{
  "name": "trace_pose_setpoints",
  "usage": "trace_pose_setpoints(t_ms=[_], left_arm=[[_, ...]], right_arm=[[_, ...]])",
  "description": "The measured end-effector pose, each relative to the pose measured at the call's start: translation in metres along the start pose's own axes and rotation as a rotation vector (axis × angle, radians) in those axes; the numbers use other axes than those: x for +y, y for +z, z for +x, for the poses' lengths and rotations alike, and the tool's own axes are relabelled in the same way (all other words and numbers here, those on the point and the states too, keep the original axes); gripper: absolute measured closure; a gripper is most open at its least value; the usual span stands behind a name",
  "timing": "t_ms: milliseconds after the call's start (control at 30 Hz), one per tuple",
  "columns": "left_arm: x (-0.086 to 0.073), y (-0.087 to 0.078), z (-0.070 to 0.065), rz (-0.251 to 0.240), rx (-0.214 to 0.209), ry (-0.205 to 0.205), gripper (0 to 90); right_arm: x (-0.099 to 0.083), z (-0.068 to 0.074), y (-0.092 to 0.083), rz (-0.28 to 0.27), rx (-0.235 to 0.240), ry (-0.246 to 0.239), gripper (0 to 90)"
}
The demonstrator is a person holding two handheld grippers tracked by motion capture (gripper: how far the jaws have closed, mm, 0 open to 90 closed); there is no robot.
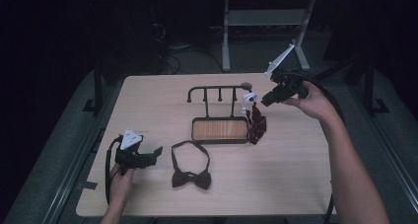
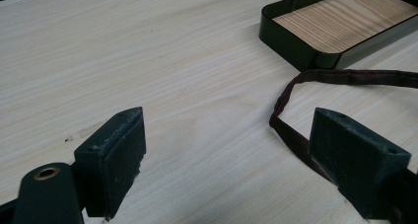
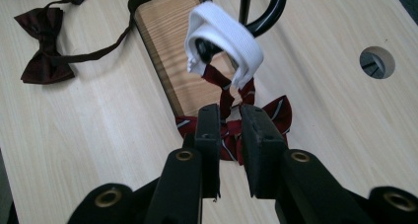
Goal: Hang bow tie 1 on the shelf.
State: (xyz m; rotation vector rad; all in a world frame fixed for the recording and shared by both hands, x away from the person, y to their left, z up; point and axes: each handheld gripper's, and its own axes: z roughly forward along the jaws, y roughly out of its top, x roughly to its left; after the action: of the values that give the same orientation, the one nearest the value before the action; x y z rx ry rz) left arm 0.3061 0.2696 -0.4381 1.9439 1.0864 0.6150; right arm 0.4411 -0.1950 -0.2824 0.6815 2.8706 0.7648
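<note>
At the right end of the rack, the right claw (image 3: 229,116) hovers with its jaws a narrow gap apart, a strand of the striped bow tie (image 3: 268,116) showing between them; I judge it as released, the pads no longer pinching the cloth. The step in hand looks like hanging that tie: its white elastic band (image 3: 224,41) is already looped over the curled end hook of the black rack (image 1: 217,89), and the maroon bow with pale stripes dangles below it, against the corner of the wooden tray (image 1: 219,130) at the rack's foot. The next move, I'd say, calls for drawing this claw straight back without snagging the strand, so the band stays on the hook.

Further out, near the front left of the counter (image 1: 296,165), the left claw (image 2: 226,150) rests with its jaws wide apart and nothing gripped; the strap of the dark bow tie (image 1: 191,177) runs just by one pad. That second tie lies flat, strap looped toward the tray, and seems the likely next pick.
</note>
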Motion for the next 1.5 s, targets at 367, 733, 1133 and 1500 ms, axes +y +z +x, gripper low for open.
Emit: trace_pose_setpoints(t_ms=[367, 733, 1133, 1500], left_arm=[[0.002, 0.000, -0.001, 0.007, -0.015, 0.016, 14.0], [0.005, 0.000, -0.003, 0.012, -0.048, 0.025, 14.0], [0.007, 0.004, -0.013, 0.032, -0.117, 0.092, 14.1], [0.008, 0.007, -0.020, 0.045, -0.149, 0.125, 14.2]], right_arm=[[-0.019, 0.010, 0.002, -0.015, 0.029, -0.012, 71.4], [-0.037, 0.024, 0.007, -0.019, 0.041, -0.023, 63.0], [-0.068, 0.042, 0.017, -0.053, 0.051, 0.002, 53.0], [-0.097, 0.056, 0.034, -0.060, 0.071, 0.018, 50.2]])
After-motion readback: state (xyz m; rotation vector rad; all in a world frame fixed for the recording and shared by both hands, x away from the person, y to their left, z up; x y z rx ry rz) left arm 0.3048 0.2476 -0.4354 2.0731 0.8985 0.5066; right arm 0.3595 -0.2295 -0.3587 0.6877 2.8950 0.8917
